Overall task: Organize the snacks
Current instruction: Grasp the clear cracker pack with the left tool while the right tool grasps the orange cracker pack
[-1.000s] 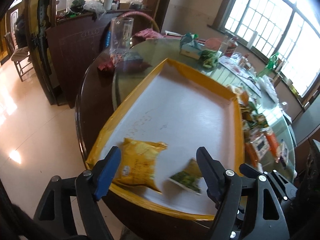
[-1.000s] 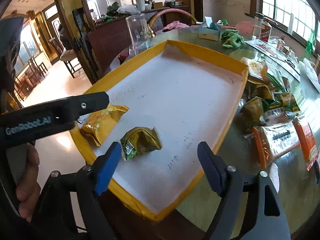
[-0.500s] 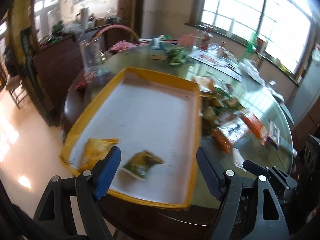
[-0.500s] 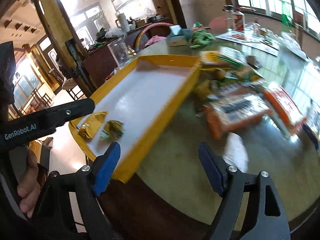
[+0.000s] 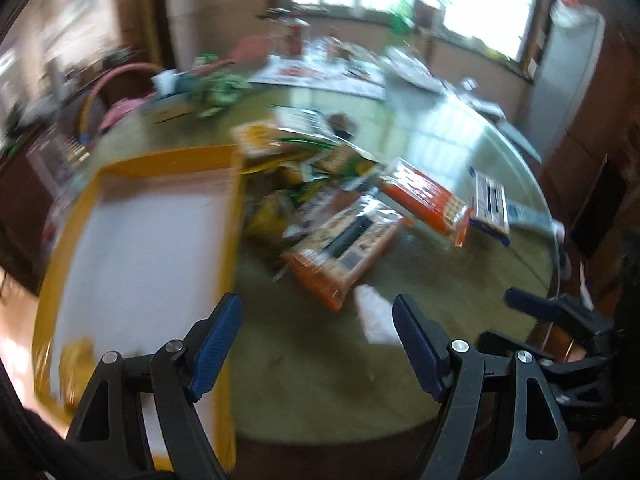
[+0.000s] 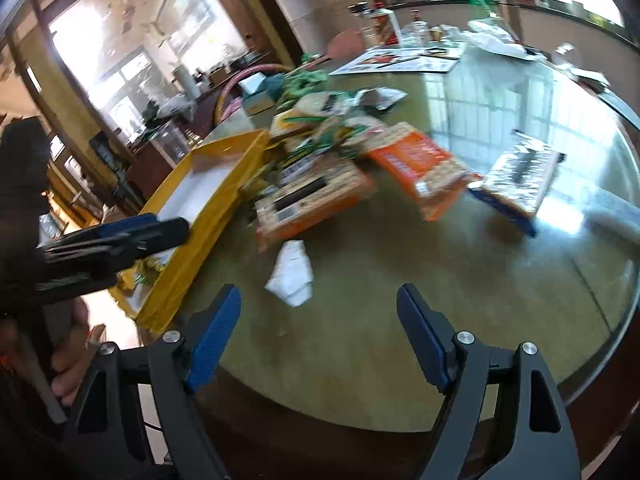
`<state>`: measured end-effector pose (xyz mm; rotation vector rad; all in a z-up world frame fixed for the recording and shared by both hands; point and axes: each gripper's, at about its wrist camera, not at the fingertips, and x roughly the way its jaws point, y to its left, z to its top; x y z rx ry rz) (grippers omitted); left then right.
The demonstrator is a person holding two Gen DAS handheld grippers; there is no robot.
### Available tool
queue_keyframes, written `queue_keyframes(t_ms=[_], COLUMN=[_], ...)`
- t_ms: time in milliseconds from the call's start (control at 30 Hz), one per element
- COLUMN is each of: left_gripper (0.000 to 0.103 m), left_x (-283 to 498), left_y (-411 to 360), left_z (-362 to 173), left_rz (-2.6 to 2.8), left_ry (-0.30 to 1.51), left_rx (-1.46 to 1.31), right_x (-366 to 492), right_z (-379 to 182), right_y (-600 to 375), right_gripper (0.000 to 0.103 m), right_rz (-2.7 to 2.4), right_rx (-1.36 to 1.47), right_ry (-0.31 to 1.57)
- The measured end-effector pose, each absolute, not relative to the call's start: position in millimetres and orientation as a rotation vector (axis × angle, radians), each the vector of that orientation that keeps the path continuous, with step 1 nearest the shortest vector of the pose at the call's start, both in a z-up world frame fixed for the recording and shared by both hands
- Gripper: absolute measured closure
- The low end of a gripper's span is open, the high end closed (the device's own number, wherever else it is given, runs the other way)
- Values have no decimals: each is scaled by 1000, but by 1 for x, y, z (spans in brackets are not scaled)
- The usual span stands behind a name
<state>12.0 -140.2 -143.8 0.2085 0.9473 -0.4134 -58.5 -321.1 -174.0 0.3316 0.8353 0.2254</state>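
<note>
A yellow-rimmed tray (image 5: 230,216) with a white floor lies at the left of the glass-topped round table (image 5: 320,352); a yellow snack bag (image 5: 76,364) sits in its near corner. Right of the tray is a heap of snack packets: an orange cracker pack (image 5: 344,244) (image 6: 308,200), a second orange pack (image 5: 428,204) (image 6: 420,164) and a blue-edged silver pack (image 5: 490,204) (image 6: 516,180). My left gripper (image 5: 318,340) hangs open and empty over bare table near the tray's right rim. My right gripper (image 6: 320,336) is open and empty too, short of a white wrapper (image 6: 294,270).
At the table's far side lie printed sheets (image 6: 400,62), bottles (image 6: 380,24), a tissue box (image 6: 258,92) and green wrappers (image 6: 304,78). A hand (image 6: 70,352) holds the left gripper (image 6: 116,236) at the left of the right wrist view. Windows line the back wall.
Both views have swung right, from over the tray and its two snack bags to the bare table in front of the snack heap. Both grippers stayed open and empty.
</note>
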Motion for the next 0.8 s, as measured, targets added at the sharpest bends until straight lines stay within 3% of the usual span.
queue_keyframes(t_ms=[333,633,700,800], left_gripper=[25,27,36,38], left_x=[63,78,72,67], left_y=[-216,-212,-205,-194], left_z=[-182,-203,-205,-204], left_rz=[-494,-526,-523,-515], left_ry=[970,1128,1161,1173], left_rx=[504,428,392,336], right_x=[-48,-38,-34,-24], right_z=[-179,-184,-185,-184], right_y=[-354,-366,-367,-368], right_gripper=[22,23,22,22], right_rz=[158,148,150,166], right_rx=[343,359,359,353], right_ry=[839,844,848,854])
